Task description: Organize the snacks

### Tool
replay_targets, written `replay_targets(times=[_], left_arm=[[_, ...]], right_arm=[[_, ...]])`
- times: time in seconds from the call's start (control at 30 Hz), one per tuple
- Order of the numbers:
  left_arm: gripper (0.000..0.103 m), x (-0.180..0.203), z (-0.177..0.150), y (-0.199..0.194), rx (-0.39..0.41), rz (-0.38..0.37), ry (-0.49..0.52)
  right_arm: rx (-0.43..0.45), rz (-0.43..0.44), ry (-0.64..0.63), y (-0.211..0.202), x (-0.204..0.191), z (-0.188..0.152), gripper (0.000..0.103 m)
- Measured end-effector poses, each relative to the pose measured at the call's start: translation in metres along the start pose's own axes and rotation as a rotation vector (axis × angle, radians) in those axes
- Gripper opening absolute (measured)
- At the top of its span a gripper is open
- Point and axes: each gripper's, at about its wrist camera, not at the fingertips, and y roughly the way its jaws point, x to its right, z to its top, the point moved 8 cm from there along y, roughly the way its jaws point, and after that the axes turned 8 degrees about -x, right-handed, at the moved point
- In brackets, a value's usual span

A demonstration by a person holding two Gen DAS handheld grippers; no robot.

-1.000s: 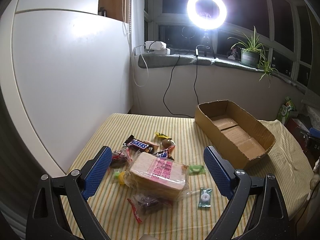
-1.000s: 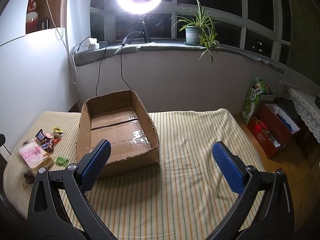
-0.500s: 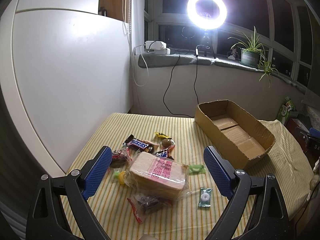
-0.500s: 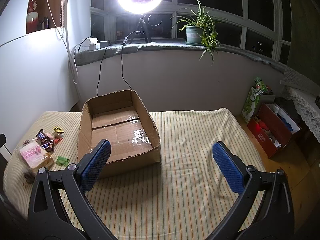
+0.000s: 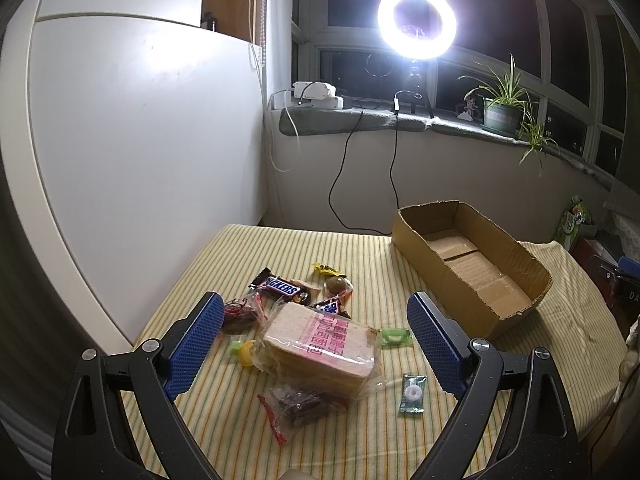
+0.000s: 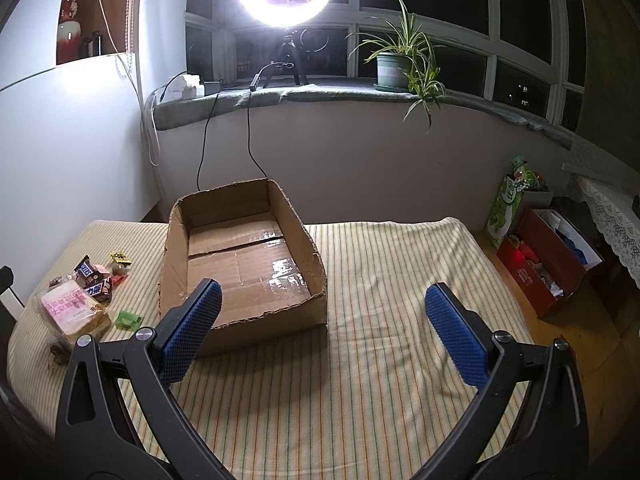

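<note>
Left wrist view: the left gripper (image 5: 312, 334) hangs over the near part of the striped tablecloth (image 5: 248, 248) with its blue pads wide apart and nothing between them. It has held that pose over the last second; the view matches the earlier ones almost exactly. The snacks lie in a loose heap right ahead of it: a bag of sliced bread (image 5: 320, 342) in the middle, a Snickers bar (image 5: 280, 286) at its 11 o'clock, a dark red-edged packet (image 5: 302, 402) at its 6 o'clock, a green mint packet (image 5: 412, 394) at its 4 o'clock, a small green sweet (image 5: 394, 336) at its 3 o'clock and a yellow sweet (image 5: 244, 350) at its 9 o'clock. The cardboard box (image 5: 436, 276) stands at 2 o'clock from the heap, well apart, with nothing visible inside.

Right wrist view: the right gripper (image 6: 322, 338) is spread open too and carries nothing. It has crept slightly, so the cardboard box (image 6: 308, 312) sits a touch further right in the picture than a second ago; its near wall is just beyond the left pad. The bag of sliced bread (image 6: 70, 308) and the sweets around it lie at 9 o'clock from the box.

So little has changed that the sorting looks not yet begun: no snack is lifted or boxed. The likely first move is for the left gripper to drop onto the heap.
</note>
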Motion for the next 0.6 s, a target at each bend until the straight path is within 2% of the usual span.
replay_targets(times=[0.6], left_arm=[[0.093, -0.011, -0.010, 0.007, -0.031, -0.027, -0.038]], right_arm=[[-0.012, 0.029, -0.022, 0.003, -0.011, 0.000, 0.103]])
